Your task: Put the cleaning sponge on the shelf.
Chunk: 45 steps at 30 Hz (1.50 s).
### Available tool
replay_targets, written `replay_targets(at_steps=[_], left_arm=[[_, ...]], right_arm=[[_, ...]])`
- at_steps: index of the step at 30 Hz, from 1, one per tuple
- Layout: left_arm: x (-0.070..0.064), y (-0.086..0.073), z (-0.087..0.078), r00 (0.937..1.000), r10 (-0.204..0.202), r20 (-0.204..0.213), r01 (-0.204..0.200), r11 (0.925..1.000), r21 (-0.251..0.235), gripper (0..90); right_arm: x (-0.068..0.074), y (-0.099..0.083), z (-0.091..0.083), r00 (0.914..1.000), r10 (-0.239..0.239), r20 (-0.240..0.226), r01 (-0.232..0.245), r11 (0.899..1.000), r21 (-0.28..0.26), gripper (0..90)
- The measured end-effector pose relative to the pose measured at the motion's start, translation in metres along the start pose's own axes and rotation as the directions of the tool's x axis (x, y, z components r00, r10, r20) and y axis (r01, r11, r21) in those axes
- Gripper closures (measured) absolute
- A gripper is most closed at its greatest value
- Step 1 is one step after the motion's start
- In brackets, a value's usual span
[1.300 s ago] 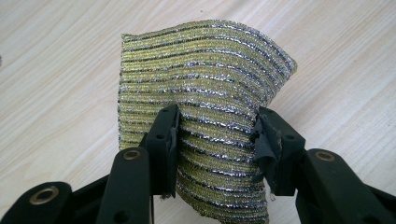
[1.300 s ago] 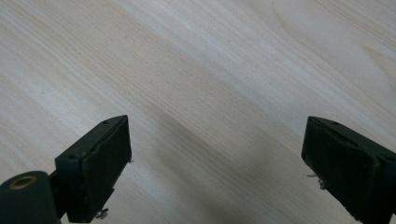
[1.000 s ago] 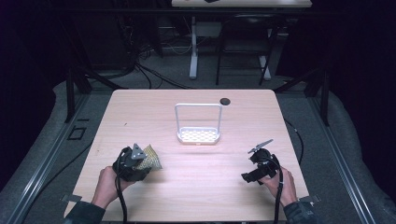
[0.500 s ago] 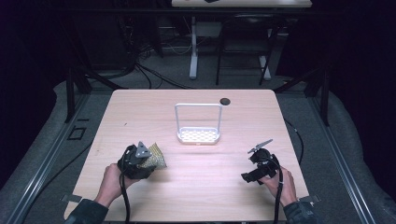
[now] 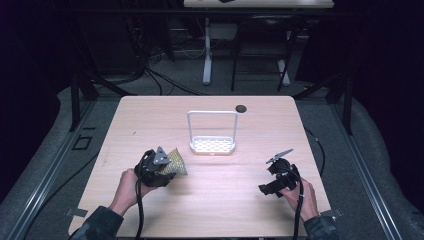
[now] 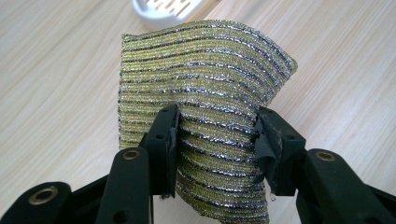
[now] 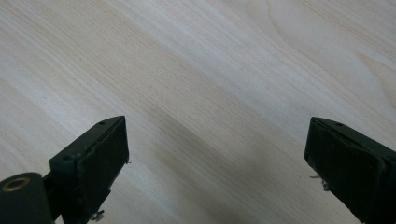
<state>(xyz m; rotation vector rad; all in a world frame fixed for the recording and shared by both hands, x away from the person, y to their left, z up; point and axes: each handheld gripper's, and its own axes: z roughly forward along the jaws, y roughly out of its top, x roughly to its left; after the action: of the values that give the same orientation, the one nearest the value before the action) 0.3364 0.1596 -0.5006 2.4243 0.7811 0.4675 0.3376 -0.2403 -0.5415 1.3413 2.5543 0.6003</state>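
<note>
- your left hand-held gripper (image 6: 217, 140) pinches the gold striped scouring cloth (image 6: 205, 93), white rack (image 5: 212, 145) just beyond it.
- your right hand-held gripper (image 7: 217, 154) is spread wide over bare worktop (image 7: 210, 70).

Both forearms are coming in from the near edge, one gripper in each hand. The left hand (image 5: 129, 184) is sitting at the near left, pointing the left gripper (image 5: 167, 162) forward and a bit to the right, low over the tabletop. Its jaws are pinching in from both sides on what it's carrying. The right hand (image 5: 300, 192) is resting at the near right, and the right gripper (image 7: 217, 156) is angling down with its jaws spread wide, gripping nothing.
</note>
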Motion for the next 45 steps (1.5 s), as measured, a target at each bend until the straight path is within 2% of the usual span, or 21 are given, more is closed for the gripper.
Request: replay_targets(at_steps=[8,15,22,27,32,35,40,45], left_arm=[[-0.008,0.018,0.007,0.9992,0.038,0.012,-0.037,0.9991,-0.021,54.0],[-0.015,0.031,0.013,0.9971,0.072,0.024,-0.072,0.9970,-0.031,54.0],[-0.022,0.049,0.024,0.9906,0.134,0.026,-0.133,0.9901,-0.044,53.9],[-0.028,0.066,0.036,0.9858,0.164,0.035,-0.162,0.9850,-0.060,53.9],[-0.034,0.081,0.047,0.9787,0.203,0.028,-0.201,0.9769,-0.073,53.7],[-0.033,0.090,0.054,0.9769,0.213,0.016,-0.211,0.9747,-0.072,53.4],[-0.028,0.103,0.065,0.9774,0.211,0.004,-0.211,0.9749,-0.071,52.8],[-0.023,0.111,0.080,0.9801,0.198,-0.009,-0.199,0.9781,-0.063,52.6]], right_arm=[[-0.005,-0.002,-0.003,0.9996,0.028,-0.007,-0.028,0.999,-0.024,6.3],[-0.003,-0.002,-0.002,0.9999,0.012,-0.003,-0.012,1.000,-0.019,6.7],[-0.003,-0.002,0.000,0.9999,0.016,-0.004,-0.016,1.000,-0.017,7.8],[-0.003,-0.002,-0.001,0.9999,0.013,-0.005,-0.013,1.000,-0.017,7.8],[-0.003,-0.002,-0.002,0.9998,0.015,-0.011,-0.015,1.000,-0.018,7.9],[-0.003,-0.002,-0.001,0.9998,0.012,-0.014,-0.012,1.000,-0.016,8.0],[-0.003,-0.002,-0.001,0.9999,0.009,-0.013,-0.009,1.000,-0.015,8.0],[-0.002,-0.002,-0.001,0.9999,0.007,-0.015,-0.007,1.000,-0.015,8.1]])
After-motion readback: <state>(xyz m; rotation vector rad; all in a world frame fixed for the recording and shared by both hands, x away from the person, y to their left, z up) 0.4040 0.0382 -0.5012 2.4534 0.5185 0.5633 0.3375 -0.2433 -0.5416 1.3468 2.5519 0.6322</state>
